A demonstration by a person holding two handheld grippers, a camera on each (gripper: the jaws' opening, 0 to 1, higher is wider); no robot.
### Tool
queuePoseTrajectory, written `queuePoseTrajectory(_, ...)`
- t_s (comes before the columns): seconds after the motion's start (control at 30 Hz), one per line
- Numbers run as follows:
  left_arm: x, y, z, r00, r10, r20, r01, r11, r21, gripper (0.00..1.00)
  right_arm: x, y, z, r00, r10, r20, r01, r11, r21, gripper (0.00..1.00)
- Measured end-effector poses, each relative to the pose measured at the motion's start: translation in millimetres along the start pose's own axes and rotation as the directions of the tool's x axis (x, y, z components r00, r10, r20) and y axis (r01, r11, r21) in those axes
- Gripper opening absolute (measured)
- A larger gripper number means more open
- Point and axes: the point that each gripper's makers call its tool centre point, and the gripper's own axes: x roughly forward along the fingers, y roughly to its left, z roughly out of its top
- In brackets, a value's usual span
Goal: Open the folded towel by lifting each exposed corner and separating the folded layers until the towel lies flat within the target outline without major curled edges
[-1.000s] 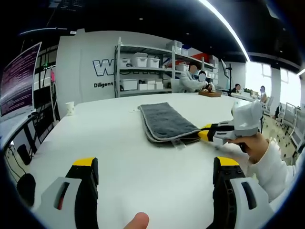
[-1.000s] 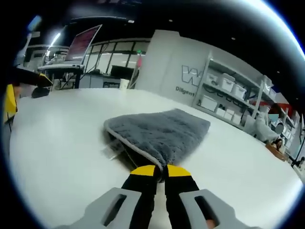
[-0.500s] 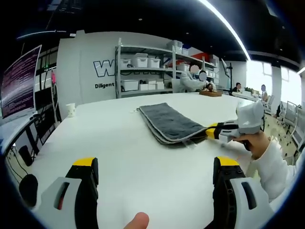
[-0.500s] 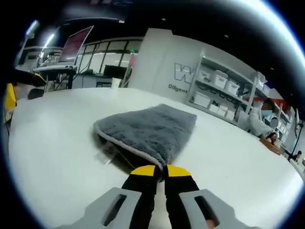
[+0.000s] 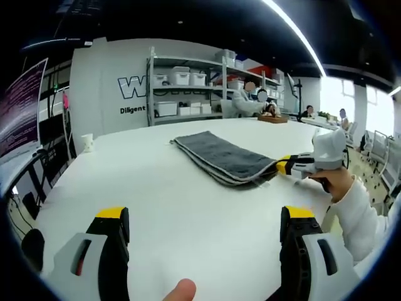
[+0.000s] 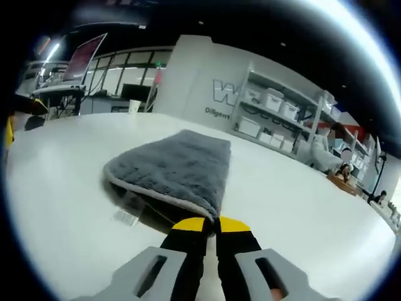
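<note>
The white table (image 5: pixel 156 188) is the biggest thing in front of you, and everything here is placed against it. The folded grey towel (image 5: pixel 216 157) is lying on the table as a long narrow strip, running away from you toward the shelving unit (image 5: pixel 188 84) beyond the table's far edge. No target outline is showing on the table that I can make out.

Your right gripper (image 6: pixel 211 224) is pinching the towel's near corner, jaws closed tight on the top layer; in the left gripper view the same gripper (image 5: pixel 285 166) is sitting at the towel's end nearest your hand. That top layer is arching up off the table, with a dark gap under it and a small white label (image 6: pixel 125 217) peeking out beneath.

Your left gripper (image 5: pixel 203 219) is hovering over bare table, well short of the towel, jaws spread wide and holding nothing.

The towel is looking soft, thick and limp, so it should be draping and sagging rather than holding shape, and it is probably light. Its stitched edge (image 6: pixel 156 197) is likely the firmest place to grip; taking a single layer at a corner should be peeling the fold apart cleanly.

A small paper cup (image 5: pixel 87 142) is standing near the table's far left edge.
</note>
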Motion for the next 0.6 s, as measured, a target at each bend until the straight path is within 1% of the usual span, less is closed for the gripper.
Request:
queuePoseTrajectory(0.17,1.8,-2.5,0.3,1.0,-0.008,-0.001,0.008,1.0,0.002,1.0,0.6,-0.4,-0.4,1.0,0.0,-0.003,0.0,1.0,0.005,0.0)
queuePoseTrajectory(0.27,2.7,-3.4,-1.4,1.0,-0.013,-0.009,0.013,1.0,0.003,1.0,0.9,2.2,-0.9,1.0,0.013,-0.008,-0.013,1.0,-0.022,0.0)
queuePoseTrajectory(0.33,3.0,-3.2,-2.1,1.0,-0.013,-0.013,0.013,1.0,0.002,1.0,0.0,1.3,-0.8,1.0,0.018,-0.006,-0.018,1.0,-0.02,0.02)
queuePoseTrajectory(0.43,3.7,-3.1,-1.9,1.0,-0.015,-0.01,0.015,1.0,-0.001,1.0,-3.5,1.8,-2.4,0.998,0.065,-0.005,-0.065,0.998,0.023,0.09)
queuePoseTrajectory(0.5,4.1,-3.5,-2.6,1.0,-0.018,-0.014,0.018,1.0,0.0,1.0,-7.8,2.5,-1.0,0.995,0.104,0.007,-0.104,0.994,0.043,0.19)
queuePoseTrajectory(0.53,4.2,-3.7,-3.1,1.0,-0.02,-0.016,0.02,1.0,0.001,1.0,-10.7,4.2,0.1,0.992,0.129,0.016,-0.13,0.989,0.07,0.23)
queuePoseTrajectory(0.57,4.2,-3.7,-3.2,1.0,-0.02,-0.017,0.02,1.0,0.001,1.0,-11.6,4.0,0.4,0.991,0.133,0.018,-0.134,0.988,0.078,0.27)
queuePoseTrajectory(0.6,4.0,-3.5,-3.6,1.0,-0.021,-0.018,0.021,1.0,0.001,1.0,-17.1,-0.4,2.1,0.99,0.136,0.025,-0.137,0.987,0.077,0.3)
